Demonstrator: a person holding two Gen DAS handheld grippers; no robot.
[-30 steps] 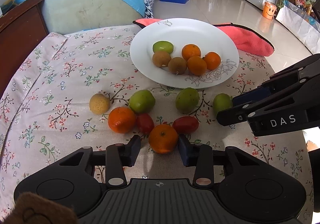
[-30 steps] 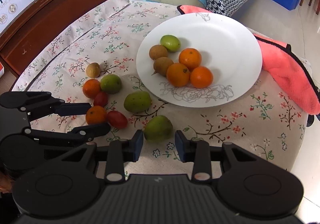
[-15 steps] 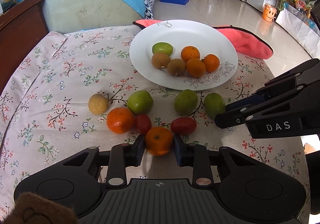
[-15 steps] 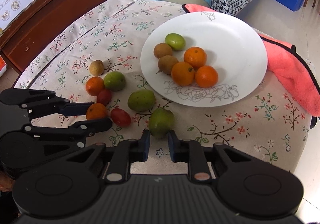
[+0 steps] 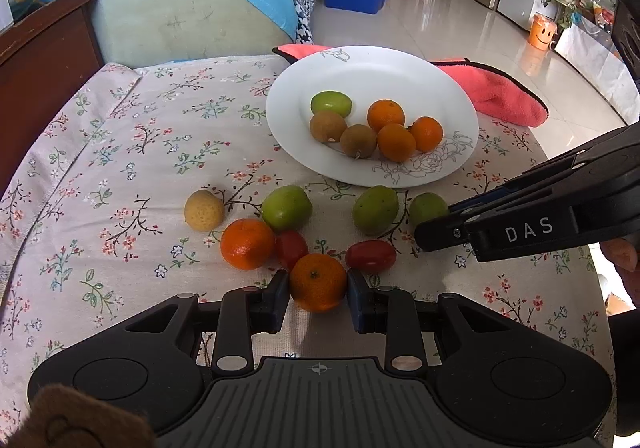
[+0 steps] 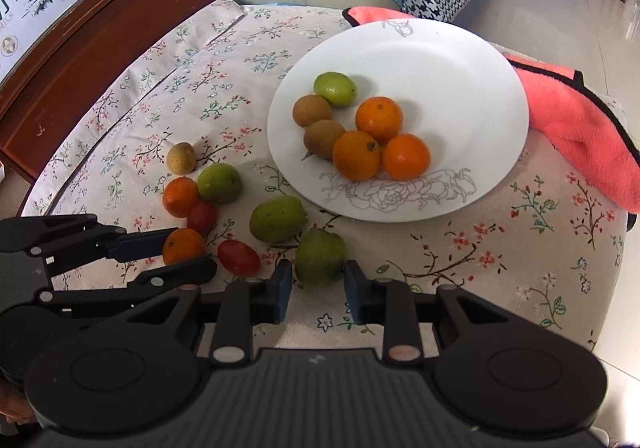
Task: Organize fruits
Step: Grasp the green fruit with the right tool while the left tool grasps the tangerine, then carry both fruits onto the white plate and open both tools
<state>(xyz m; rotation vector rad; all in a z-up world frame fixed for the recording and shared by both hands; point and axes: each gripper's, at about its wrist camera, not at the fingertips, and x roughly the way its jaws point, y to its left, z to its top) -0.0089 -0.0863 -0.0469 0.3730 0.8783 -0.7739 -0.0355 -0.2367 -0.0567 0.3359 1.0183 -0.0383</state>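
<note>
On the left, the left hand-held gripper [image 5: 318,290] is seen closed tight on a tangerine [image 5: 318,282]. The blue pads are pressed against both its flanks, and the fruit is resting on the flowered desk [image 6: 500,248]. A red fruit [image 5: 371,256] is lying just beside the right pad, close enough to be nudged if the lift is not kept straight.

Moving right, the right hand-held gripper [image 6: 319,280] is found low over the desk with a green fruit [image 6: 320,258] between its pads. Its jaws are opening at this moment. The pads are set close on either side of the fruit, but no firm press can be made out, so the fruit is judged not to be held. It is slightly oval, with its long axis running away from the gripper, so it is being straddled across its narrower width. That suits a fresh squeeze.

Further right and beyond both grippers, the white plate [image 6: 460,60] is waiting with six fruits already gathered on it. A pink cloth [image 6: 580,136] is tucked under its far edge. The coming move turns on one relation: the plate lies ahead and a little to the right of each gripper. The right one is judged the nearer. The tangerine, once raised, would have to be carried over the scattered fruits in between.
</note>
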